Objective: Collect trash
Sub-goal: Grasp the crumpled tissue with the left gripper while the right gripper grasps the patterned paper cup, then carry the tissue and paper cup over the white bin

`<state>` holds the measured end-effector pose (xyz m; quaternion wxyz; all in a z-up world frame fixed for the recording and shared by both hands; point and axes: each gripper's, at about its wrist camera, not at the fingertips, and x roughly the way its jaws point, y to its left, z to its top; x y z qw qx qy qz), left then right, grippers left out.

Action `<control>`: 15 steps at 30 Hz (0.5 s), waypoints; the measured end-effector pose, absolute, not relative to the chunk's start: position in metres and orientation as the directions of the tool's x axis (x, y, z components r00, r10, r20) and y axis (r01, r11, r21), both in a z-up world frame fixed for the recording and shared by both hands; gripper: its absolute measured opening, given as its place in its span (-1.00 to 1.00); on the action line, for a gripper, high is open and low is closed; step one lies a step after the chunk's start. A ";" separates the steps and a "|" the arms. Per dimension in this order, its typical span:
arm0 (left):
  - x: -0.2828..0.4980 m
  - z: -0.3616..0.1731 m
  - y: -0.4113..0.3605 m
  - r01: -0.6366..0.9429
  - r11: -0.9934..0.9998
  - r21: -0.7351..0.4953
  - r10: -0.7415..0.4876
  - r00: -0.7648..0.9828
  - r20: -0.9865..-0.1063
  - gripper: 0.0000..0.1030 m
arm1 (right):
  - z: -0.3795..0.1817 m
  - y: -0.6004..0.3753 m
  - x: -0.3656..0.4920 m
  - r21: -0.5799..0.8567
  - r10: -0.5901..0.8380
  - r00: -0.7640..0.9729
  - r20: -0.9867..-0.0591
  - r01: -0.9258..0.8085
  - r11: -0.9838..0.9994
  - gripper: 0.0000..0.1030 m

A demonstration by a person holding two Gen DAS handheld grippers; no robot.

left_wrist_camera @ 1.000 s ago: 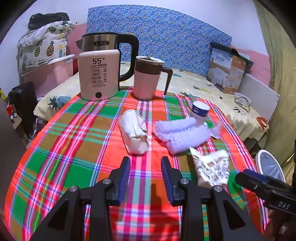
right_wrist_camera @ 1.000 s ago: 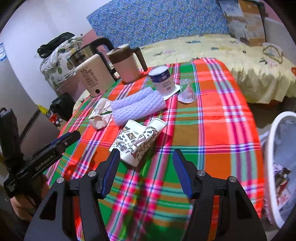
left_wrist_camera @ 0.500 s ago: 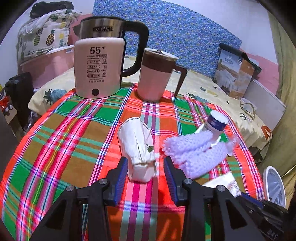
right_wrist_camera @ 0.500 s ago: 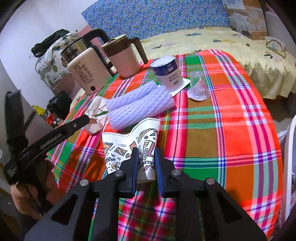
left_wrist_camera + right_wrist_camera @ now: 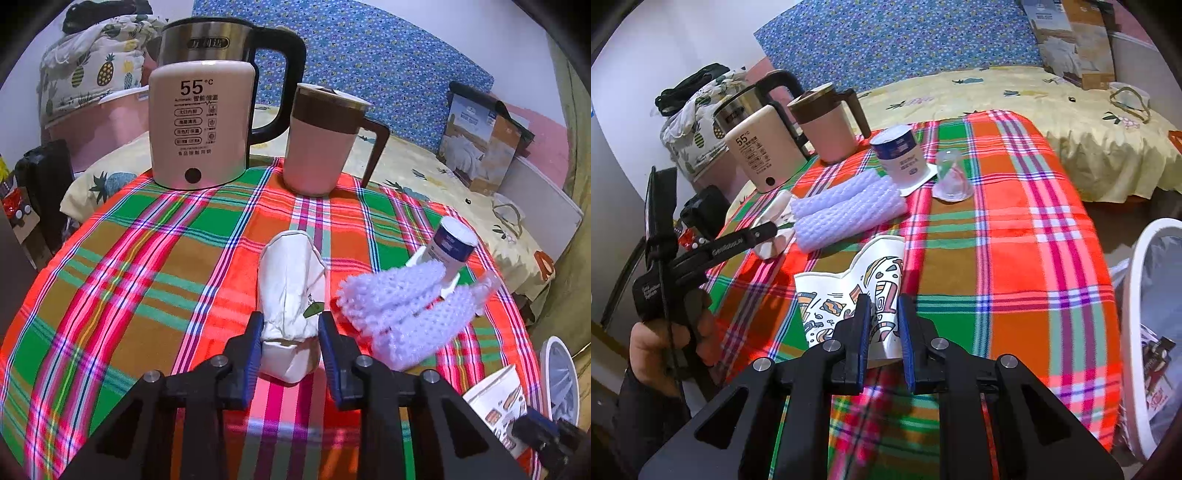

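A crumpled white paper cup [image 5: 291, 273] lies on the plaid tablecloth [image 5: 147, 280]. My left gripper [image 5: 290, 319] straddles its near end; the jaws are closing and both blue pads touch the cup's sides. That cup [image 5: 775, 221] also shows at the left of the right wrist view. A flattened patterned paper cup [image 5: 846, 295] has its wall pinched in my right gripper [image 5: 882, 317], which is shut on it. In the left wrist view this cup [image 5: 498, 402] shows at the lower right.
Two purple foam nets [image 5: 402, 310] lie right of the white cup, beside a blue-and-white tub [image 5: 901, 155] and a clear plastic cup [image 5: 951, 175]. A kettle [image 5: 201, 122] and a pink mug [image 5: 321, 144] stand at the back. A white-rimmed bin [image 5: 1152, 332] sits beyond the table's right edge.
My left gripper moved forward over the white cup and narrowed onto it. My right gripper went from wide open to shut on the patterned cup.
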<state>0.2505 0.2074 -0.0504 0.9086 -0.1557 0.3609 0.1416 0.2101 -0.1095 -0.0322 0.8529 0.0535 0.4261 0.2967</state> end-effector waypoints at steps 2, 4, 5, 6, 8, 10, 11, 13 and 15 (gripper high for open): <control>0.240 -0.048 0.202 -0.371 0.913 -0.170 0.157 0.704 -0.693 -0.42 | -0.031 -0.115 0.208 0.344 0.549 0.469 -0.692 -0.455 0.822 -0.68; 0.228 -0.045 0.196 -0.368 0.914 -0.169 0.158 0.708 -0.688 -0.42 | -0.030 -0.118 0.205 0.343 0.547 0.474 -0.690 -0.451 0.824 -0.68; 0.221 -0.044 0.192 -0.367 0.915 -0.166 0.160 0.710 -0.686 -0.42 | -0.029 -0.120 0.203 0.341 0.546 0.477 -0.689 -0.451 0.825 -0.68; 0.214 -0.043 0.188 -0.368 0.916 -0.159 0.166 0.710 -0.684 -0.42 | -0.029 -0.121 0.202 0.341 0.545 0.479 -0.688 -0.449 0.826 -0.68; 0.201 -0.040 0.179 -0.361 0.919 -0.159 0.162 0.714 -0.681 -0.42 | -0.028 -0.124 0.199 0.342 0.543 0.483 -0.687 -0.445 0.828 -0.68; 0.189 -0.035 0.170 -0.352 0.924 -0.152 0.163 0.719 -0.676 -0.42 | -0.028 -0.127 0.196 0.344 0.543 0.486 -0.685 -0.441 0.829 -0.68; 0.182 -0.033 0.164 -0.348 0.926 -0.146 0.165 0.721 -0.673 -0.42 | -0.026 -0.130 0.193 0.343 0.543 0.491 -0.682 -0.440 0.830 -0.68; 0.171 -0.028 0.156 -0.334 0.931 -0.146 0.157 0.728 -0.668 -0.42 | -0.025 -0.135 0.189 0.341 0.541 0.498 -0.677 -0.439 0.831 -0.68; 0.160 -0.025 0.148 -0.321 0.935 -0.147 0.148 0.734 -0.663 -0.42 | -0.022 -0.139 0.186 0.340 0.539 0.507 -0.673 -0.436 0.834 -0.68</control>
